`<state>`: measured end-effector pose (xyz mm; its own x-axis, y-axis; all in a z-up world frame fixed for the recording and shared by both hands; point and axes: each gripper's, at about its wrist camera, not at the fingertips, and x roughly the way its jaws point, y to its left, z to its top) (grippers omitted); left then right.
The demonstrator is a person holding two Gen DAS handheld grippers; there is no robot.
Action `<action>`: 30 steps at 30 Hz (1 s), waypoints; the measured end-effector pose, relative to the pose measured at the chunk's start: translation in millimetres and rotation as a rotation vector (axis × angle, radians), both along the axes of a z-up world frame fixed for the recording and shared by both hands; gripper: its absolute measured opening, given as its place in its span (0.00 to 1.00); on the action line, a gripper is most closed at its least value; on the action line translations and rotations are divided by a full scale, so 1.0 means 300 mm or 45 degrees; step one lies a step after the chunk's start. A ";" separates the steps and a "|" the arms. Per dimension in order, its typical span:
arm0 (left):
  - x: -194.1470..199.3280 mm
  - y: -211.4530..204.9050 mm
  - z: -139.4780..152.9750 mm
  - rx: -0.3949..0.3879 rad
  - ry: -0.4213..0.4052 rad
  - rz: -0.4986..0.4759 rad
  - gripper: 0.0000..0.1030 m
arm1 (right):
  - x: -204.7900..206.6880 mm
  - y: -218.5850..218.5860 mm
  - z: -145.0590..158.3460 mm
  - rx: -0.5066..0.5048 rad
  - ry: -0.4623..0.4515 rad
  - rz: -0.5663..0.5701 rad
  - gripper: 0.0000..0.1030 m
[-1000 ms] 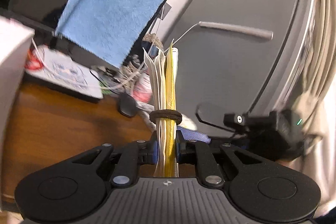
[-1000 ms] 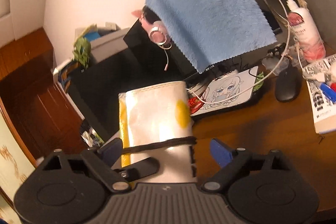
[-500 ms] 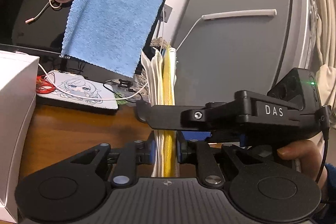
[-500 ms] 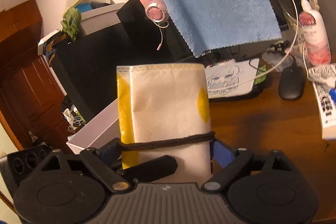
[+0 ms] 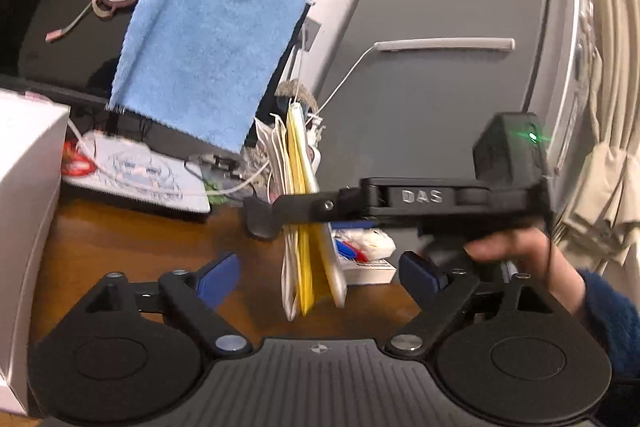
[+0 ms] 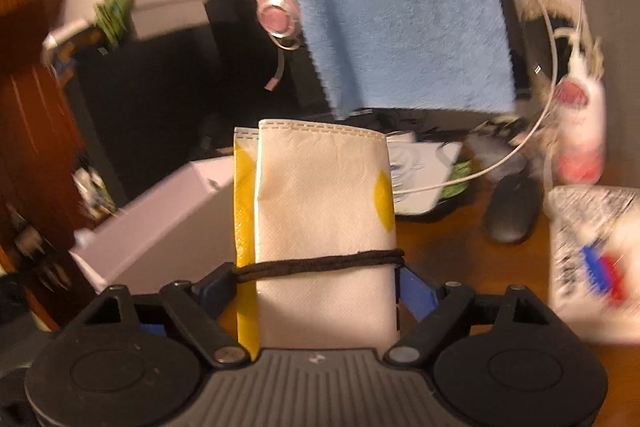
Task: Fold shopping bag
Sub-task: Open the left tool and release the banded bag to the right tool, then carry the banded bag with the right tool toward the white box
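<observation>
Holding the folded shopping bag [image 6: 324, 227] upright above the worktop [image 5: 132, 247], in the middle of both views.

We see the right gripper [image 6: 316, 287] with its jaws closed on the bag's edges, just under the black elastic band [image 6: 320, 261] around it. Our left gripper [image 5: 320, 271] has its jaws spread wide, clear of the bag hanging between them. A blue towel [image 6: 400, 7] hangs at upper centre.
</observation>
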<state>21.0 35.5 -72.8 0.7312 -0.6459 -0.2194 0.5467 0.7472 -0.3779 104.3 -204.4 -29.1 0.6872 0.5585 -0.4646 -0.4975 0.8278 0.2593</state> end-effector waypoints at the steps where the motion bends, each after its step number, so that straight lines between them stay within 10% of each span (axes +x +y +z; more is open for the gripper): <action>1: 0.003 -0.006 0.005 0.017 0.024 0.015 0.88 | 0.020 0.004 0.013 -0.058 0.002 0.000 0.83; 7: 0.012 -0.098 0.037 0.337 0.095 0.296 0.92 | 0.183 0.071 -0.002 -0.372 0.219 0.050 0.83; 12: -0.003 -0.104 0.032 0.403 0.078 0.377 0.94 | 0.257 0.154 -0.066 -0.510 0.363 0.094 0.83; 21: -0.127 -0.140 0.014 0.625 -0.305 0.296 0.92 | 0.287 0.227 -0.122 -0.638 0.384 0.151 0.85; 30: -0.109 -0.066 0.054 0.395 -0.114 0.217 0.92 | 0.287 0.156 -0.028 -0.518 0.312 0.186 1.00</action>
<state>-11.6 15.6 -56.5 0.8477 -0.4262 -0.3158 0.4254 0.9019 -0.0752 190.4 -157.7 -37.5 0.4582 0.3810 -0.8030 -0.5809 0.8122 0.0539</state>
